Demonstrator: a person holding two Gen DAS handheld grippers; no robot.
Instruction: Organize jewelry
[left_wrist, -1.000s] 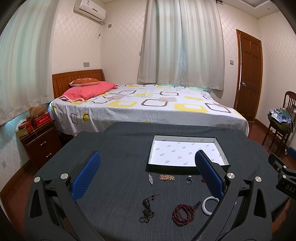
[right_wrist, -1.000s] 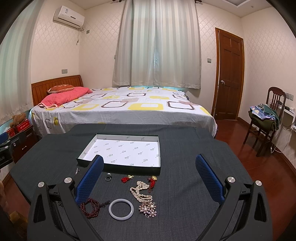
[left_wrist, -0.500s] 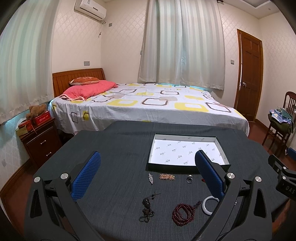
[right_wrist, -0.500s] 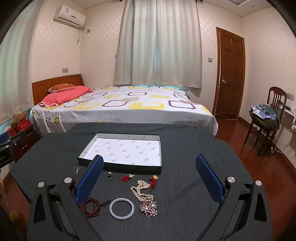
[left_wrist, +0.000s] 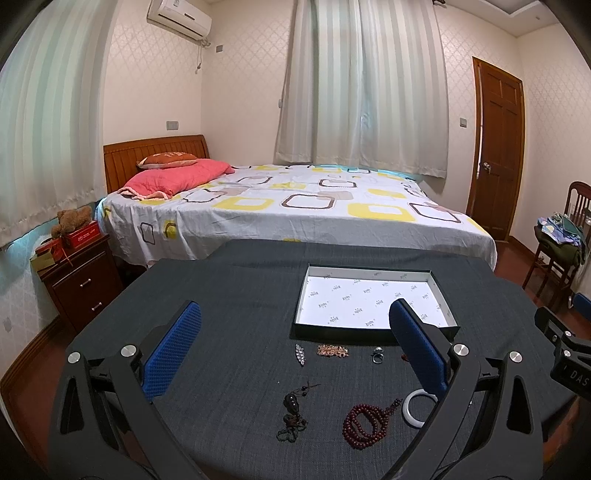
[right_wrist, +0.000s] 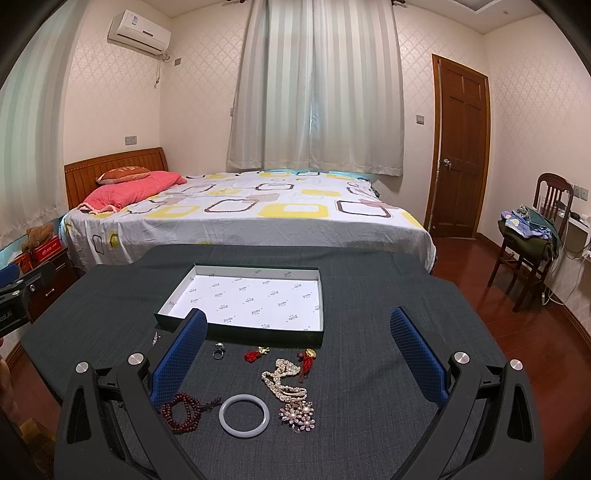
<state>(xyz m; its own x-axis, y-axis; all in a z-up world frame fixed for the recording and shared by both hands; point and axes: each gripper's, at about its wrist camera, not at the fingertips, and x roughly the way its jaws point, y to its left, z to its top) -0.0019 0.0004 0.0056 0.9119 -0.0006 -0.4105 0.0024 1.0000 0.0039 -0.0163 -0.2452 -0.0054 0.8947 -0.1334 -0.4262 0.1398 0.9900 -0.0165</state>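
Note:
A shallow black tray with a white paper lining (left_wrist: 373, 302) (right_wrist: 251, 295) lies on the dark cloth table. In front of it lie loose pieces: a dark red bead string (left_wrist: 364, 424) (right_wrist: 183, 406), a white bangle (right_wrist: 243, 410) (left_wrist: 415, 404), a pearl necklace (right_wrist: 282, 380), a flower brooch (right_wrist: 299, 415), a ring (right_wrist: 218, 350) (left_wrist: 377, 354), two red tassel charms (right_wrist: 255, 354), a dark pendant on a cord (left_wrist: 291, 410), a silver leaf pin (left_wrist: 300, 354) and a small pink bead piece (left_wrist: 332, 350). My left gripper (left_wrist: 295, 347) and right gripper (right_wrist: 295, 350) are both open and empty above the jewelry.
A bed (right_wrist: 240, 218) stands just behind the table. A nightstand with boxes and a teddy bear (left_wrist: 74, 266) is at the left. A chair with clothes (right_wrist: 532, 229) and a wooden door (right_wrist: 461, 155) are at the right. The table's right edge drops to a wood floor.
Both views have shifted very slightly; the tray and jewelry sit a touch higher in the right wrist view. Nothing on the table has moved and both grippers stay open.

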